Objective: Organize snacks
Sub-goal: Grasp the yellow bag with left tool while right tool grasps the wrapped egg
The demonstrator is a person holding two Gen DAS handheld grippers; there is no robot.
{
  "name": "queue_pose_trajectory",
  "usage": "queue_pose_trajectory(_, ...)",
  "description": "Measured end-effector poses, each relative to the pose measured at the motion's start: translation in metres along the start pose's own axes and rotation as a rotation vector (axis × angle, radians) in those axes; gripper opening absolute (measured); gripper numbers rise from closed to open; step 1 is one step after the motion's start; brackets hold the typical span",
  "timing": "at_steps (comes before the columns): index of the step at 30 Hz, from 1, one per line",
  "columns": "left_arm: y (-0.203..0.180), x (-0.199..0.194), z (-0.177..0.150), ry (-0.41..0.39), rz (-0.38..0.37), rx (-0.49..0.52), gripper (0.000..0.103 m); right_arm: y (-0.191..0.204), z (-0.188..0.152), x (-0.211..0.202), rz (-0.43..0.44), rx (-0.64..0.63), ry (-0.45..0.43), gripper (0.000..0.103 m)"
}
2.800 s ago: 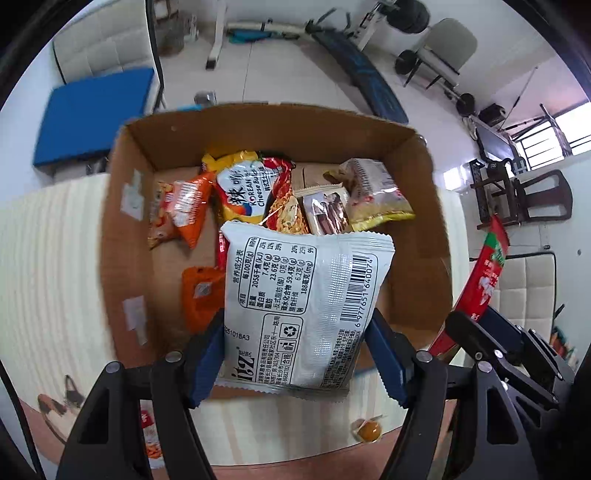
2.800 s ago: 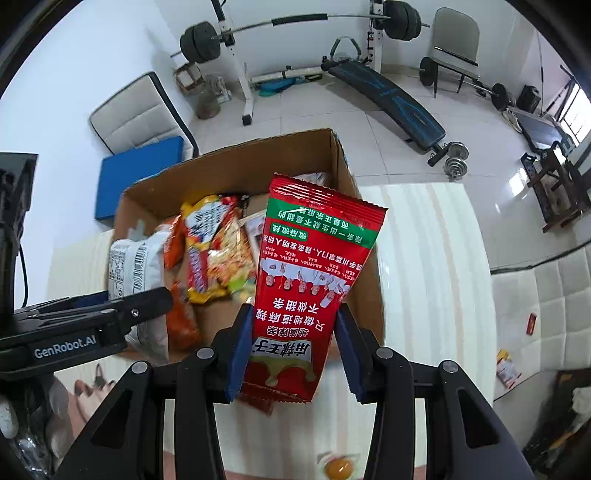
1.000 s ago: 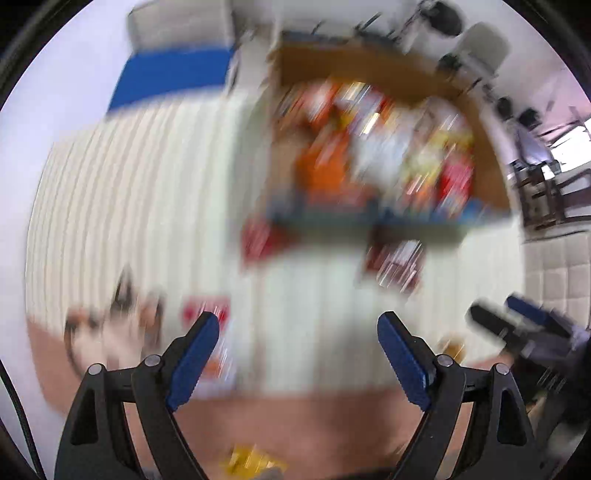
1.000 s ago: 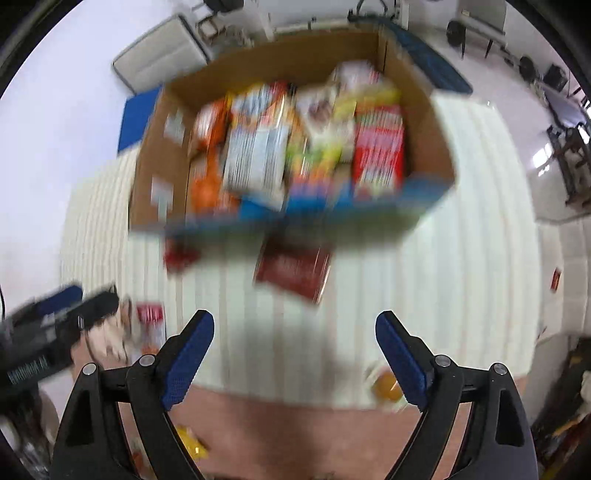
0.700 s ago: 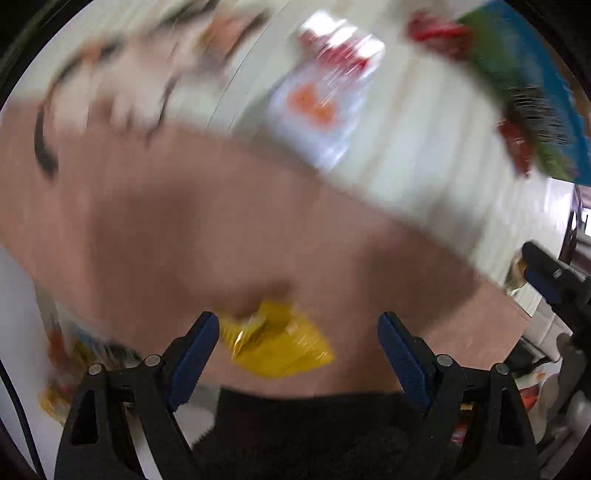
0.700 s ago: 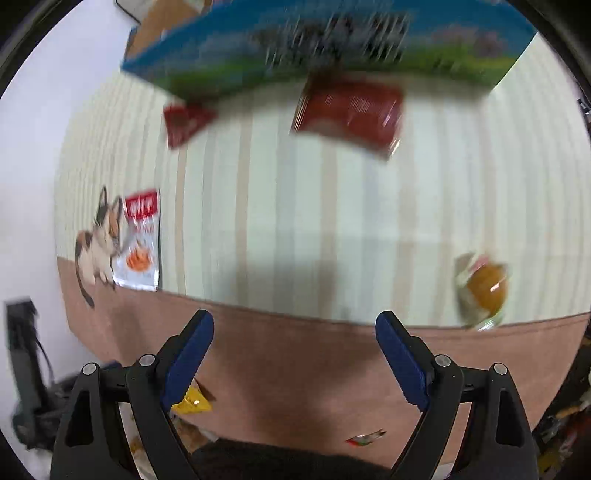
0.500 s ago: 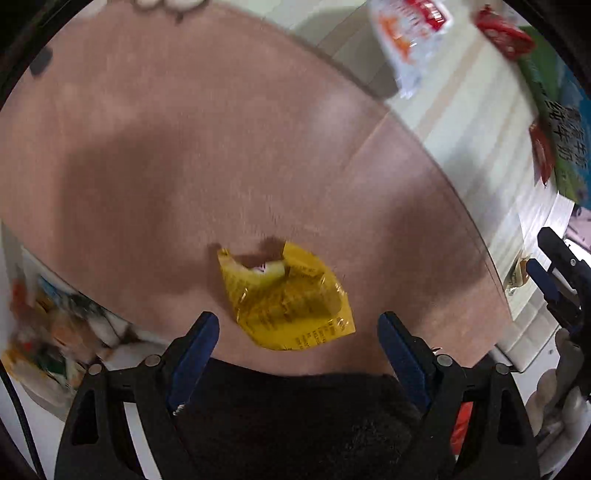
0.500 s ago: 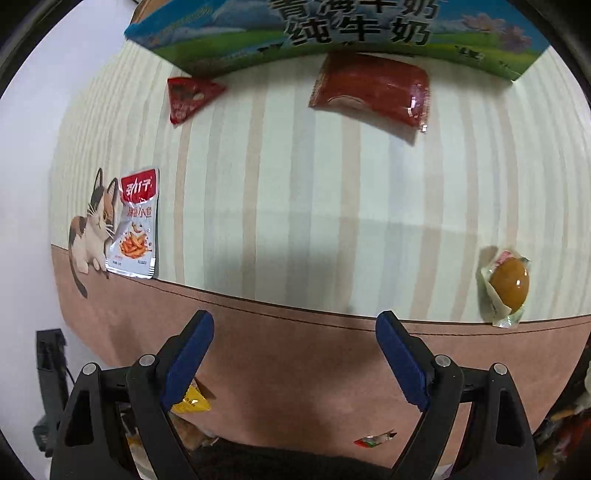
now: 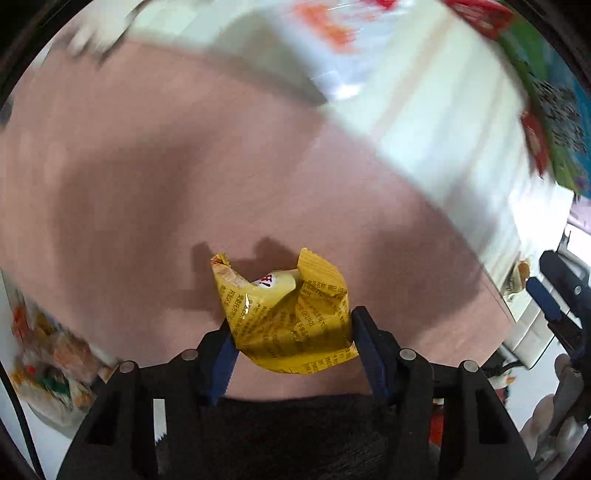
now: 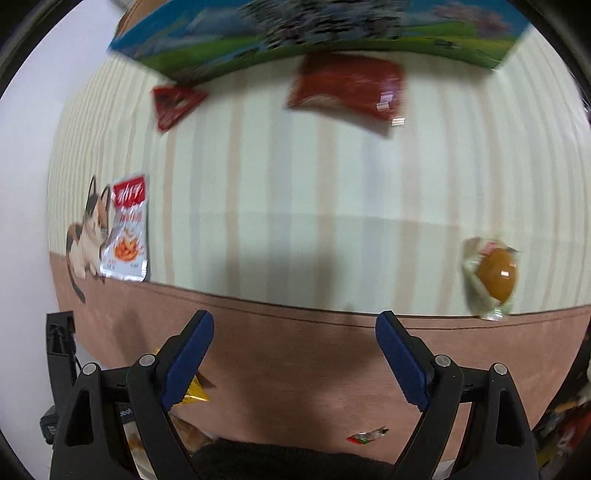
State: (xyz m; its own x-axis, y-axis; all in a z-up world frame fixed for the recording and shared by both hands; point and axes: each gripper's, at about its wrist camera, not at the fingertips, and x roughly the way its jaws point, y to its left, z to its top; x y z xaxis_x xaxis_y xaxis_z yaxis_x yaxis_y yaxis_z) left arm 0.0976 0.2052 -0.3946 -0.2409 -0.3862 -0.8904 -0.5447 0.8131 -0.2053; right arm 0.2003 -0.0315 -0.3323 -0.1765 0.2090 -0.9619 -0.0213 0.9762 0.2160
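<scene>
My left gripper (image 9: 291,332) is shut on a crumpled yellow snack packet (image 9: 288,314) over the pink edge of the tablecloth. My right gripper (image 10: 293,332) is open and empty above the tablecloth's front edge. Ahead of it lie a red packet (image 10: 347,88), a small red triangular packet (image 10: 173,103), a white and red packet (image 10: 127,229) and a wrapped braised egg (image 10: 493,278). The snack box (image 10: 314,33), with blue and green printed sides, stands at the far edge.
A cat picture (image 10: 86,236) is printed on the striped tablecloth (image 10: 295,184). A small red and green wrapper (image 10: 365,435) lies near the front. More snack bags (image 9: 48,358) sit low at the left, off the table.
Both grippers let go of their packets into the box and swung back to the table's front. My left gripper closed on the yellow packet that lay between its open fingers.
</scene>
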Motion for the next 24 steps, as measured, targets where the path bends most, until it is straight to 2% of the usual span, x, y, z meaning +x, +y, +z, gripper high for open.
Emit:
queue_pose_trajectory(3, -0.041, -0.006, 0.017, -0.048, 0.037, 0.097, 0.056, -0.030, 0.003, -0.014, 0.004, 0.071, -0.030, 0.092)
queue_pose_trajectory(7, -0.112, -0.009, 0.037, -0.125, 0.145, 0.273, 0.057, -0.084, 0.006, -0.035, -0.018, 0.195, -0.091, 0.092)
queue_pose_trajectory(12, -0.170, 0.004, 0.054, -0.154, 0.249, 0.403, 0.057, -0.139, 0.010, -0.045, -0.036, 0.316, -0.124, 0.092)
queue_pose_trajectory(16, -0.181, 0.014, 0.055, -0.151, 0.290, 0.431, 0.060, -0.160, 0.016, -0.042, -0.025, 0.352, -0.121, 0.092)
queue_pose_trajectory(23, -0.162, 0.036, 0.056, -0.067, 0.256, 0.375, 0.060, -0.157, 0.014, -0.026, -0.021, 0.334, -0.086, 0.091)
queue_pose_trajectory(24, -0.162, 0.036, 0.054, -0.084, 0.258, 0.382, 0.061, -0.157, 0.015, -0.023, -0.024, 0.331, -0.079, 0.091)
